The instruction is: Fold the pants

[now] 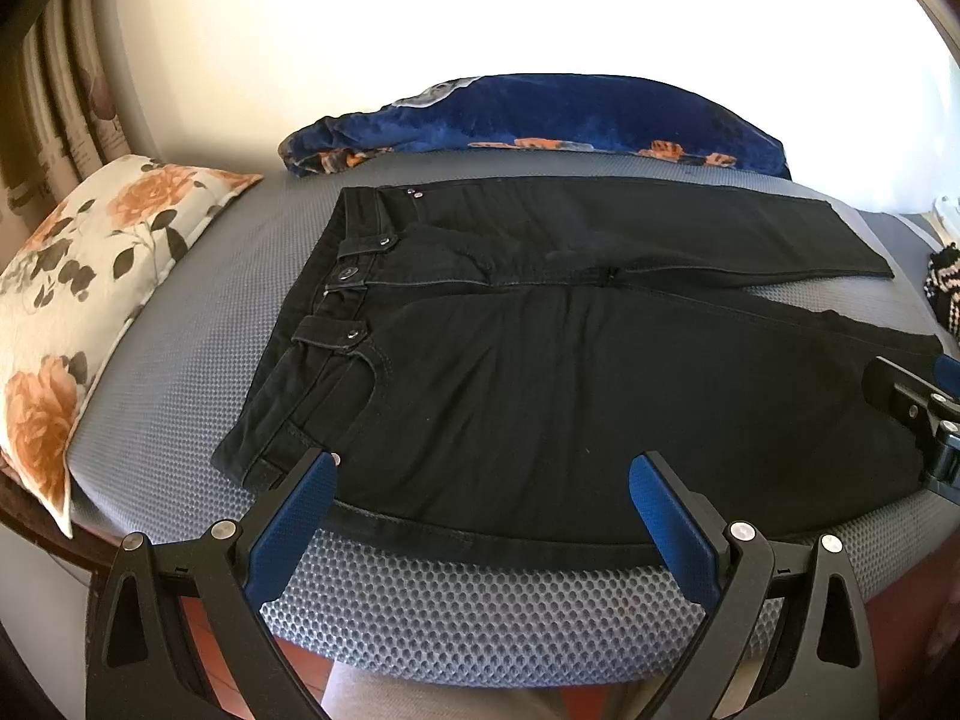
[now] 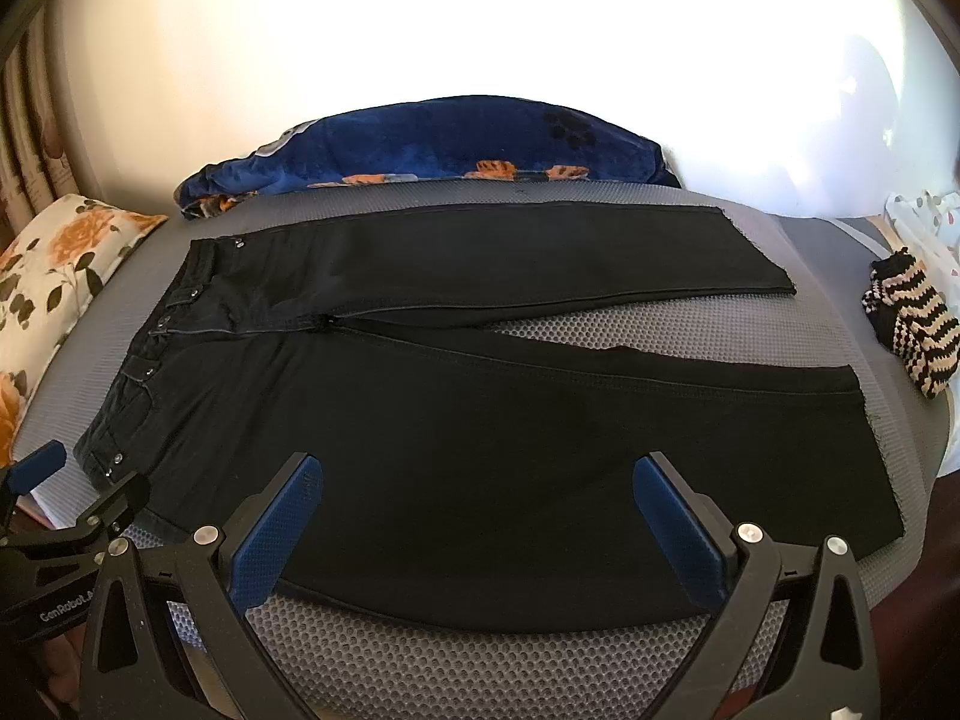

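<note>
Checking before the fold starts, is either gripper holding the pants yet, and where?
Nothing is held. The left gripper and right gripper are both open above the near edge of the black pants.

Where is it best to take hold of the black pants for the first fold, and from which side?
Probably grip the near leg's outer seam edge of the black pants, from the near side. They lie flat, legs apart, and this edge sits just before the open left gripper and right gripper, so it could lift over the far leg.
</note>
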{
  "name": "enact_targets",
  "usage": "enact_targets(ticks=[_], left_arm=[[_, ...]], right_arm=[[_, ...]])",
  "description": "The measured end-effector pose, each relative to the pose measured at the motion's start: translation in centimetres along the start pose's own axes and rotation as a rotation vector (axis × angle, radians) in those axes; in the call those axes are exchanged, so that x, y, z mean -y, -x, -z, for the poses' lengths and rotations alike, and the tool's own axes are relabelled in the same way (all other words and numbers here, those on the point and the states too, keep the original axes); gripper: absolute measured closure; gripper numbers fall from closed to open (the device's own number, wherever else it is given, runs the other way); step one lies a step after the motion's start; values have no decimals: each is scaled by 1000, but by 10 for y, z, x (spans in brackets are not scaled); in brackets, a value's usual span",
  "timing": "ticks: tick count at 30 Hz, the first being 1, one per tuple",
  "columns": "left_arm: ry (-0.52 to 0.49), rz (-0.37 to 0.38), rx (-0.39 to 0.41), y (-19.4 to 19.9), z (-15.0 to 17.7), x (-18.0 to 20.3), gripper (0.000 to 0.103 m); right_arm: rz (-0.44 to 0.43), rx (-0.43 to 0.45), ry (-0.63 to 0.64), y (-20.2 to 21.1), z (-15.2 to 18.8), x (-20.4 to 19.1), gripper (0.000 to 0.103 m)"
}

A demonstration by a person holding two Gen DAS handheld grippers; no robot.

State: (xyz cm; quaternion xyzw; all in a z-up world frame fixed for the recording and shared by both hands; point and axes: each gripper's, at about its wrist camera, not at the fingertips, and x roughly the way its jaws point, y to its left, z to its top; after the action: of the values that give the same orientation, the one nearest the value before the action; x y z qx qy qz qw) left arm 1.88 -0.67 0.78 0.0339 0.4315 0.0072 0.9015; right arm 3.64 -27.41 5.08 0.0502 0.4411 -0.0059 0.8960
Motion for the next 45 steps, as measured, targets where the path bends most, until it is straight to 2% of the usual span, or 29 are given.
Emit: enact_targets(ticks=[26, 31, 35, 41, 43, 45], left_arm=[[-8, -8, 22, -1, -2, -4, 5], [6, 9, 22, -6, -7, -12, 5], [28, 10, 28, -13, -21, -30, 5], [98, -35, 75, -32, -58, -81, 8], [124, -23, 72, -45, -75, -101, 13], [166, 23, 48, -61, -92, -121, 17]], right_arm=[[-1, 1, -1, 0, -1, 3, 0], [-3, 2, -1, -1, -1, 2, 0], [-49, 26, -10, -2, 0, 3, 0], [-146, 57, -6, -1, -13, 2, 0], [-139, 90, 15, 2, -23, -1, 0], [-128, 114, 38, 3, -35, -2, 0]])
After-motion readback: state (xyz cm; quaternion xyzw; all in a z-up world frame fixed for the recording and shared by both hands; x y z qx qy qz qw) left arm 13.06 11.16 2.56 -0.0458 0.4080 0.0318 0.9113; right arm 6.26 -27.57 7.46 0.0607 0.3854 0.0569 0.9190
